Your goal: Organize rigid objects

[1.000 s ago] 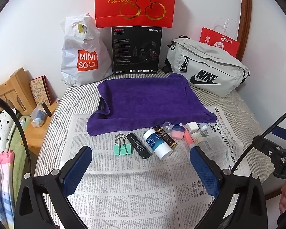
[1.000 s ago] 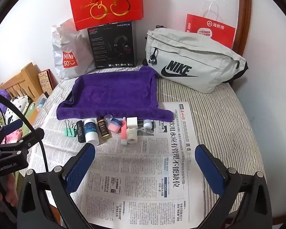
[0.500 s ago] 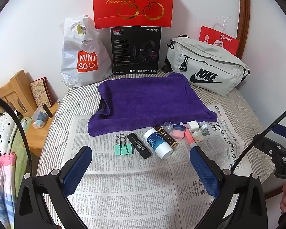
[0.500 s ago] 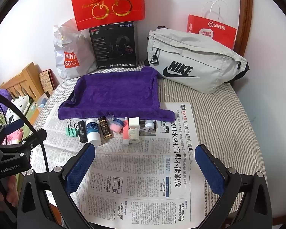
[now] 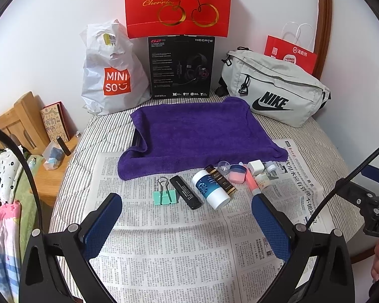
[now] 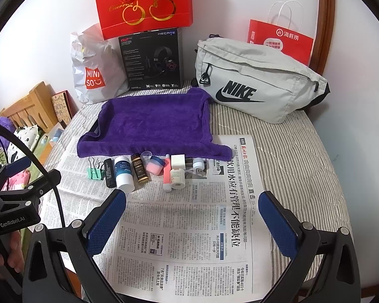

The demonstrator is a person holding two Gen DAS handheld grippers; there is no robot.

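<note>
A row of small items lies on the newspaper (image 5: 169,247) just before a purple towel (image 5: 197,131): a green binder clip (image 5: 164,195), a black stick (image 5: 185,195), a blue-and-white bottle (image 5: 209,188), a brown tube (image 5: 221,181), a pink jar (image 5: 237,174), a pink tube (image 5: 251,183), a white cube (image 5: 255,166). The same row shows in the right wrist view, with the bottle (image 6: 123,173) and a white roll (image 6: 178,178). My left gripper (image 5: 186,210) is open and empty, just short of the row. My right gripper (image 6: 192,207) is open and empty, nearer than the row.
Behind the towel stand a Miniso bag (image 5: 113,73), a black headset box (image 5: 180,67), a red gift bag (image 5: 178,2) and a grey Nike pouch (image 5: 275,88). A wooden side table (image 5: 48,161) is at the left. The striped bed edge drops off right.
Both grippers have edged slightly forward toward the row of items; the items look a little larger and lower. Nothing was touched or moved.
</note>
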